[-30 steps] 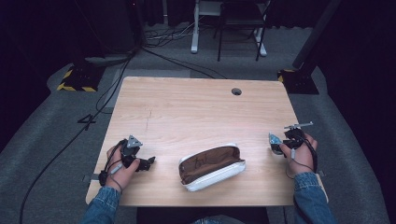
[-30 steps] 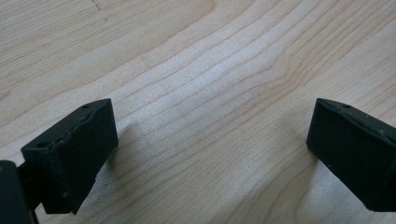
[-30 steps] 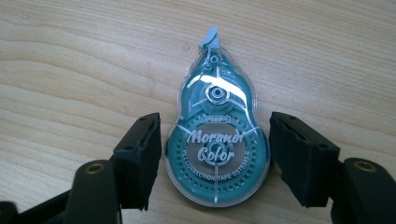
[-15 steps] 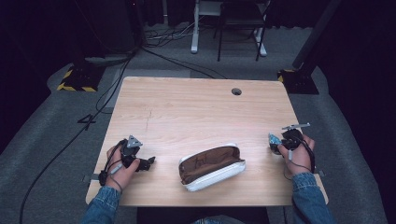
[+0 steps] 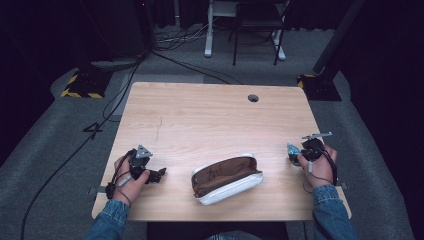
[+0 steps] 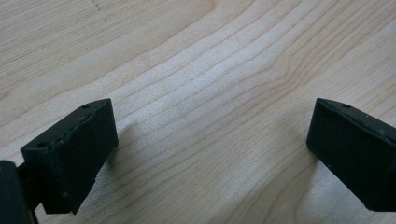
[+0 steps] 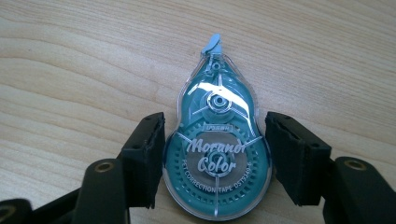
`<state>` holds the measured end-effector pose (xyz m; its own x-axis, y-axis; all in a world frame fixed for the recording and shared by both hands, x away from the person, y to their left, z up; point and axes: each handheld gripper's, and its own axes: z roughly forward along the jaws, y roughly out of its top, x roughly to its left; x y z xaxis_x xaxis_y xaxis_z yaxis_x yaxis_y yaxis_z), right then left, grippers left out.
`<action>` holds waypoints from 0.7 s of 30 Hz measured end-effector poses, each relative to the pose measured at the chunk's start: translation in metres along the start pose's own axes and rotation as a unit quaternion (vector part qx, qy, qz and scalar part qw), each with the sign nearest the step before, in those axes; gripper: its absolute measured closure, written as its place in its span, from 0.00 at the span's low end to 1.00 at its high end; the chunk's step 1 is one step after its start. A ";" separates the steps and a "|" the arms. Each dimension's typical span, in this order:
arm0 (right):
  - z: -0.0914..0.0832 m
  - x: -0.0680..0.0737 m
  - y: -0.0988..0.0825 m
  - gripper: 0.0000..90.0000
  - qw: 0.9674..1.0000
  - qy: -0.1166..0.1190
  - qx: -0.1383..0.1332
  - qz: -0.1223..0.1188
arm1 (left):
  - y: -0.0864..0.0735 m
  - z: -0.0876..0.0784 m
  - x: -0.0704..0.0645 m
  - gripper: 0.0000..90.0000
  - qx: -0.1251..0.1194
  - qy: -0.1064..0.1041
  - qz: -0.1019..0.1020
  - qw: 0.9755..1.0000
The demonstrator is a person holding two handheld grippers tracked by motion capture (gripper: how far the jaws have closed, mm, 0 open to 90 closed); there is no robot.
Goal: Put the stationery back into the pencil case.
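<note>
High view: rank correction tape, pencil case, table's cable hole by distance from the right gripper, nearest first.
From the right gripper:
1. Correction tape, between its jaws at the table's right edge.
2. Pencil case, lying open, front centre.
3. Cable hole, far side, right of centre.

The surface was evenly and brightly lit from above in the high view, while the floor around it was left dim and the far background almost black. In the left gripper view, soft shadows were cast on the wood just beside the fingers, whose near edges were slightly blurred. In the right gripper view, white glare was seen on the correction tape between the fingers; the print was sharp.
</note>
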<state>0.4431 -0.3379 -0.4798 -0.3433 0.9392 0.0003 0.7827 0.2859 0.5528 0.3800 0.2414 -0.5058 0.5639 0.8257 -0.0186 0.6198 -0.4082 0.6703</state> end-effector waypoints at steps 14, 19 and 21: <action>-0.010 0.003 0.004 0.44 1.000 0.009 -0.021 -0.002 | 0.000 0.000 0.000 0.02 0.000 -0.002 0.001 1.000; -0.021 0.006 0.008 0.44 0.999 0.010 -0.038 -0.005 | 0.001 0.001 0.000 0.02 0.001 -0.003 0.001 1.000; -0.024 0.007 0.009 0.44 0.999 0.010 -0.043 -0.006 | 0.001 0.000 0.000 0.02 0.001 -0.003 0.001 1.000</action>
<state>0.4352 -0.3333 -0.4544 -0.3635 0.9315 0.0097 0.7313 0.2789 0.6225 0.3807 0.2408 -0.5056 0.5680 0.8228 -0.0209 0.6199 -0.4110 0.6684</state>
